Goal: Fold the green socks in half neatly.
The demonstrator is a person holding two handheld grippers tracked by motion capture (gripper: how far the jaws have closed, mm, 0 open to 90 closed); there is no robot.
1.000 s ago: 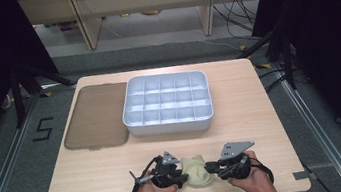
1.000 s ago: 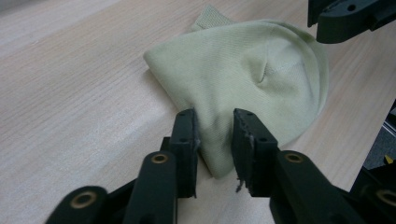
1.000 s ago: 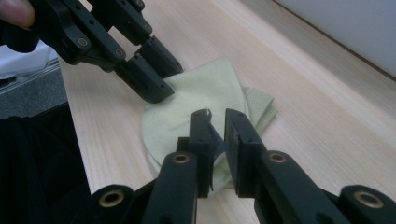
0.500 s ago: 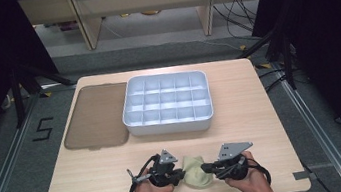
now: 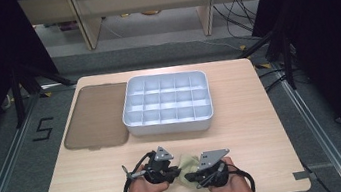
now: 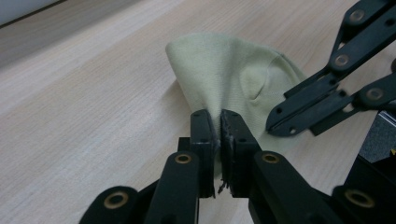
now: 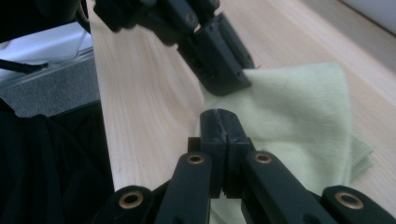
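The left claw (image 6: 215,122) and the right claw (image 7: 219,122) have both just been closing, and now each pinches an edge of the pale yellow cloth (image 5: 187,167); from the left gripper view we see fabric caught between the pads, and from the right gripper view the shut jaws sit on the cloth's near edge. A second ago the cloth lay between the two claws with the jaws a little wider. We judge the grasp made on both sides, so we can lift or spread it next. The cloth lies on the desk (image 5: 244,131) between our two claws, bunched up. Counting: one cloth, two claws, one white tray (image 5: 166,102) of compartments beyond the claws, one brown lid (image 5: 94,116) beyond the left claw, one desk
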